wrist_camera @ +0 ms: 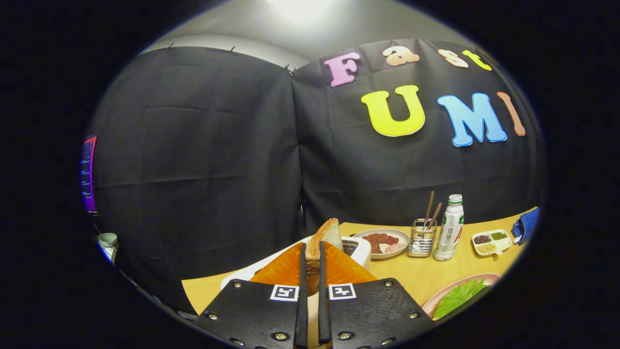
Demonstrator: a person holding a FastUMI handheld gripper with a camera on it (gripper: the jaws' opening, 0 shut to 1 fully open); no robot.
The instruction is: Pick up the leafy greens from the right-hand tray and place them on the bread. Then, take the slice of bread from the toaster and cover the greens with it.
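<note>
The gripper [312, 257] has its fingers drawn narrow on the bread slice [325, 236], which stands upright in the toaster [357, 248] at 12 o'clock from them, surely to lift it straight up. At 3 o'clock, the leafy greens [457, 296] lie flat on a pink plate [438, 299], within easy reach; whether bread lies under them I cannot tell.

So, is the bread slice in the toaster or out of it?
Out: the bread slice is pinched between the gripper fingers, lifted above the toaster.
</note>
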